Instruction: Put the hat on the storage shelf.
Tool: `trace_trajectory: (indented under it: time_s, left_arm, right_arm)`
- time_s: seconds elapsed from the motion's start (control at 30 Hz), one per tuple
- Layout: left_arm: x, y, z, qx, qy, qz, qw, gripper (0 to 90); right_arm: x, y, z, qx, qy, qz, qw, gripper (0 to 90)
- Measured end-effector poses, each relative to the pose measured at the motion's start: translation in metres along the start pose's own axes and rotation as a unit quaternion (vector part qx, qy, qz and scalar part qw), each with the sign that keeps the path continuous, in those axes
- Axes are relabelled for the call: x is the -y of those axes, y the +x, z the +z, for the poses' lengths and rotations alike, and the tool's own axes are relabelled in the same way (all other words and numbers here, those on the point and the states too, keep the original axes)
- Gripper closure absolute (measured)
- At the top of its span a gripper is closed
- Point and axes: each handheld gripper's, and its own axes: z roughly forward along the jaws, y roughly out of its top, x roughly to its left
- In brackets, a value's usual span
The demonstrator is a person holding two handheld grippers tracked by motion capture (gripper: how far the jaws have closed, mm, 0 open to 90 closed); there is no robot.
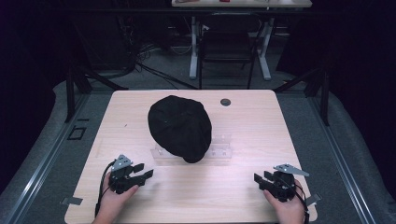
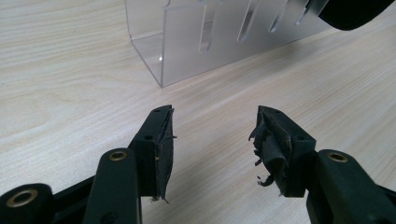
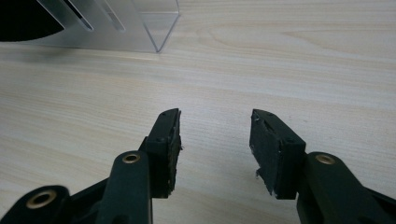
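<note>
Left gripper [image 2: 212, 126]: jaws wide apart, holding nothing; clear rack [image 2: 210, 42] ahead. Right gripper [image 3: 215, 128]: jaws likewise apart, empty; hat [image 1: 180, 127] beyond.

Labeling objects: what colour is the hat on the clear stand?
Plain black hat, no visible pattern; shows best in the high view.

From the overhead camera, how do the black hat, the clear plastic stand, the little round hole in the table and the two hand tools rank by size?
1. Black hat
2. Clear plastic stand, partly hidden under it
3. Left tool and right tool, about alike
4. Round hole
</note>
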Motion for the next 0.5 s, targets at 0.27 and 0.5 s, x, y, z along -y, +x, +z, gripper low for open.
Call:
trace_trajectory:
  time_s: [0.27,0.5]
  left_arm:
    - [0.0005,0.0001,0.0049,0.004,-0.001,0.005,1.0,48.5]
    - [-0.0002,-0.0041,0.0061,0.01,-0.008,0.008,0.9999,48.9]
  right_arm:
    - [0.0015,0.0008,0.0008,-0.02,-0.001,0.019,0.9996,64.0]
    - [0.0031,-0.0007,0.0026,-0.022,0.001,0.015,0.9996,65.3]
